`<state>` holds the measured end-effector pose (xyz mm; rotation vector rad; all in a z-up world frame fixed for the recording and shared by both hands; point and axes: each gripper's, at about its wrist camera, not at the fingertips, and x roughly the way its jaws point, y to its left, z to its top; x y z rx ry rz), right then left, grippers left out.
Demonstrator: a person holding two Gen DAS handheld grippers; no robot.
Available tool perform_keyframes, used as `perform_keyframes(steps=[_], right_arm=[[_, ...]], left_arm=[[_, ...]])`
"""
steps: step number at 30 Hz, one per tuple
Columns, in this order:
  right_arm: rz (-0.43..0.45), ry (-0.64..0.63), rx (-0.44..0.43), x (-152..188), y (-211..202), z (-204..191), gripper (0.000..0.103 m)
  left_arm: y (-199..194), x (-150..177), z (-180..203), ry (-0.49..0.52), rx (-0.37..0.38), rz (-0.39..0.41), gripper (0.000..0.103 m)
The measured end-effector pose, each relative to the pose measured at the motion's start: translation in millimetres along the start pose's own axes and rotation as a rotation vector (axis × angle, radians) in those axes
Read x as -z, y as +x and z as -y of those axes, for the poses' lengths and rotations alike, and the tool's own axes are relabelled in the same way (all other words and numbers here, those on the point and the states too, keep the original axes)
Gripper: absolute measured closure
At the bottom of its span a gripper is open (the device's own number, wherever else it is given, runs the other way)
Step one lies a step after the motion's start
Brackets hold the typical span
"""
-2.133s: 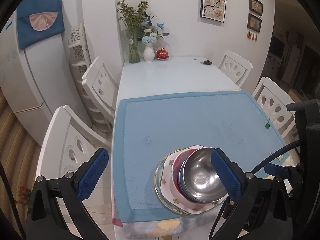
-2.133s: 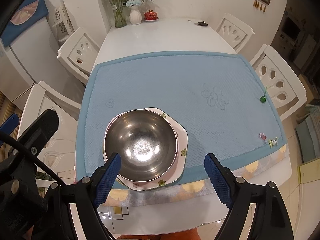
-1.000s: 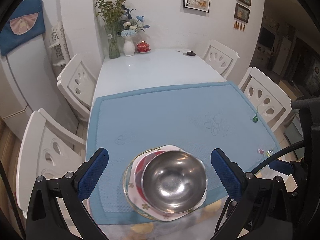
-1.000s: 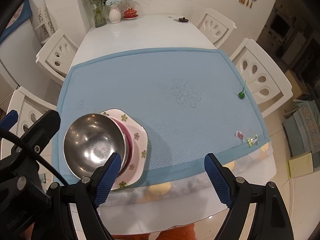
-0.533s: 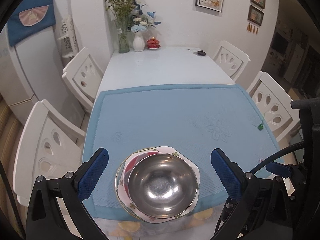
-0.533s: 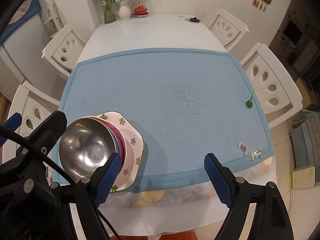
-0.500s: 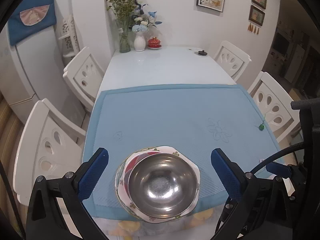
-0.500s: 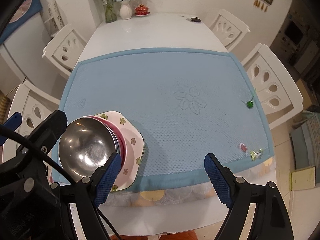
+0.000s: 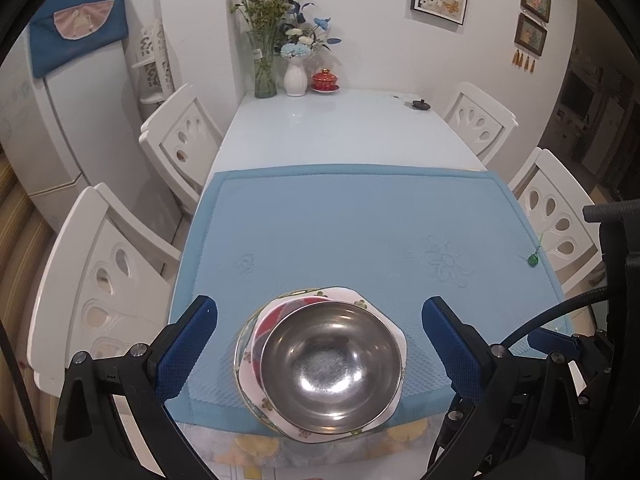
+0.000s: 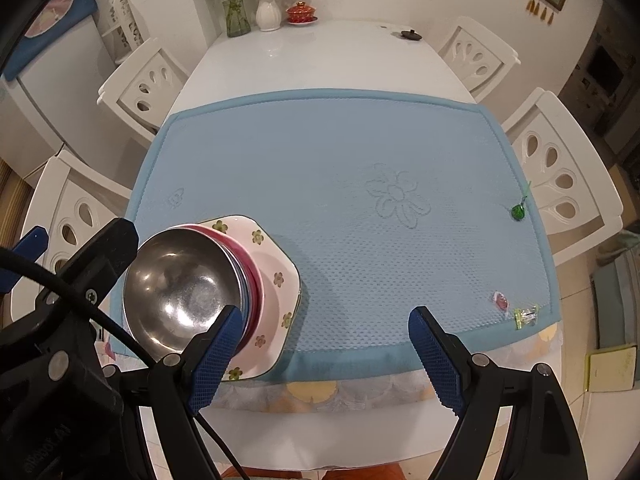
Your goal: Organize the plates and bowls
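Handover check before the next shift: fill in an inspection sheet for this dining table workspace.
Surface: white table, blue mat over its near half.
Job's things: steel bowl nested on red and blue bowls, all on a flowered plate at the mat's near edge.
Clutter: green trinket, wrapped sweets, small dark lid.
Grippers: left gripper open, straddling the stack; right gripper open over bare mat.
Cables: black cable on the left gripper.
Surroundings: white chairs, flower vases, red lidded cup, fridge.

Both wrist views angled down over the near table edge, sharing the steel bowl (image 9: 332, 364) (image 10: 180, 292), seemingly close
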<state>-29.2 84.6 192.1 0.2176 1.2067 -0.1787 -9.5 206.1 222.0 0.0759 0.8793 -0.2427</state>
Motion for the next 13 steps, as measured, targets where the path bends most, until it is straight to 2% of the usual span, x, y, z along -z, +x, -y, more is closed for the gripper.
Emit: perform_keyframes(steps=[13], right_arm=[[-0.010, -0.025, -0.014, -1.9, 4.4, -2.9, 0.020]], left_arm=[[3.2, -0.4, -2.7, -0.005, -0.050, 0.019, 0.001]])
